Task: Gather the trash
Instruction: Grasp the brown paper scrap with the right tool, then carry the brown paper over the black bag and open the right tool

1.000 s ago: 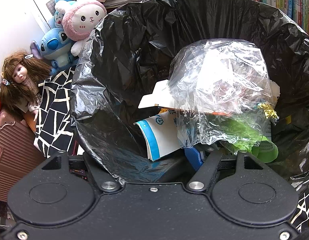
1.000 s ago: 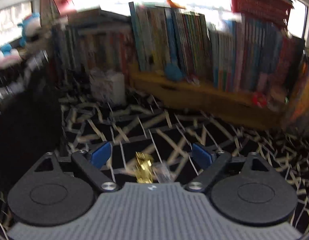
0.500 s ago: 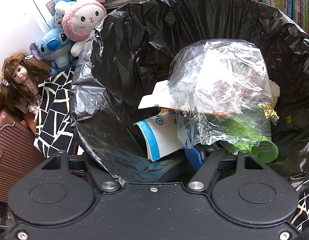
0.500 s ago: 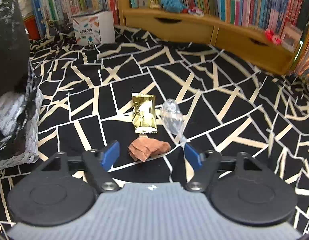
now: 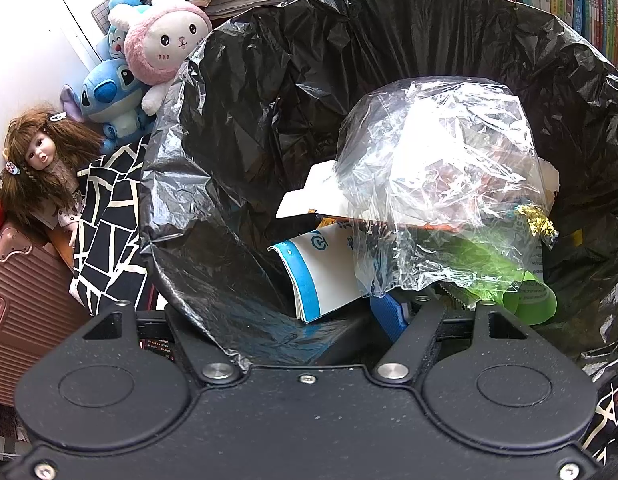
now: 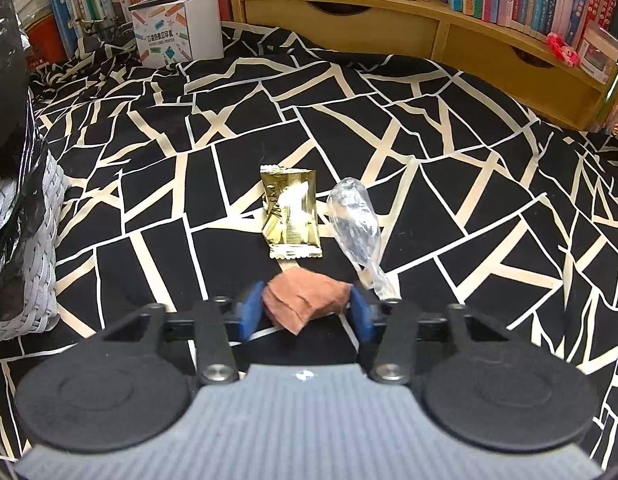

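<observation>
**Claw closes on brown scrap as bag waits open**

Left wrist view: my left claw grips the near rim of the black trash bag, one finger outside and one inside the plastic, holding its mouth open. Inside lie a clear plastic bag, a blue-and-white paper cup and green packaging.

Right wrist view: my right claw is down on the black-and-white patterned cloth, its jaws just closing in around a crumpled brown scrap. The blue pads sit at either end of it; I cannot tell whether they press yet. The scrap's long axis runs left to right, across the claw. Just beyond lie a gold wrapper, lengthwise away from me, and a clear twisted wrapper. I judge this the pick-up step; next, finish the squeeze, lift, carry to the bag.
</observation>
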Motion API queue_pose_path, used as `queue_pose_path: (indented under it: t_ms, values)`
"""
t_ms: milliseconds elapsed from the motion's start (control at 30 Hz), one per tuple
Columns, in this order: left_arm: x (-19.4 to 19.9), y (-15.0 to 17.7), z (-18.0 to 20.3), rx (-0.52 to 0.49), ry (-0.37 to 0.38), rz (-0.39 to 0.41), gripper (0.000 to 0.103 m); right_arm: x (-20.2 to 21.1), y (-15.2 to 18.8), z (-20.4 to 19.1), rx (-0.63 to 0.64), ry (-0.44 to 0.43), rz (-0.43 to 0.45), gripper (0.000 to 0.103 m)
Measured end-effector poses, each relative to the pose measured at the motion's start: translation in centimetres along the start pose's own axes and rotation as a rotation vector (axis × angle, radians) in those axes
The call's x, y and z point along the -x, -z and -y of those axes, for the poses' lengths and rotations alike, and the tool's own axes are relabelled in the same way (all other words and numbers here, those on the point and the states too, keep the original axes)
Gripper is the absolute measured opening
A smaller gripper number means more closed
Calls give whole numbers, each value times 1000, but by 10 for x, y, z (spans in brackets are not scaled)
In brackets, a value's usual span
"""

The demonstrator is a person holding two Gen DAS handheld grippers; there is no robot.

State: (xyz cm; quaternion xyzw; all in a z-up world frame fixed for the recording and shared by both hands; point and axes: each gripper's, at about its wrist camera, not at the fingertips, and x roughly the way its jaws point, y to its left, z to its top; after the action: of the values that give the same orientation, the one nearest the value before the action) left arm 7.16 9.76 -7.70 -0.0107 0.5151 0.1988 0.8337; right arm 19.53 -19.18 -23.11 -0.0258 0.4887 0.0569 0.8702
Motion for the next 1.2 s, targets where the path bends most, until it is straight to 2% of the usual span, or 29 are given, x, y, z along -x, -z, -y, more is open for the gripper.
queue_pose_path:
  t_ms: [167,333,767,967,1200]
  values:
    - [0,0,0,0,0,1,70,8,0,0,-4,-24,7,38]
    - [0,0,0,1,0,2,70,25,0,-2,-19,-61,43,37]
    - [1,1,-1,5,0,11,70,118,-15,-7,-27,-195,231,37]
    - [1,1,-1,6,0,11,70,166,-34,-20,0,-266,342,37]
    - [1,1,-1,5,2,12,70,211,-77,-52,72,-414,451,39]
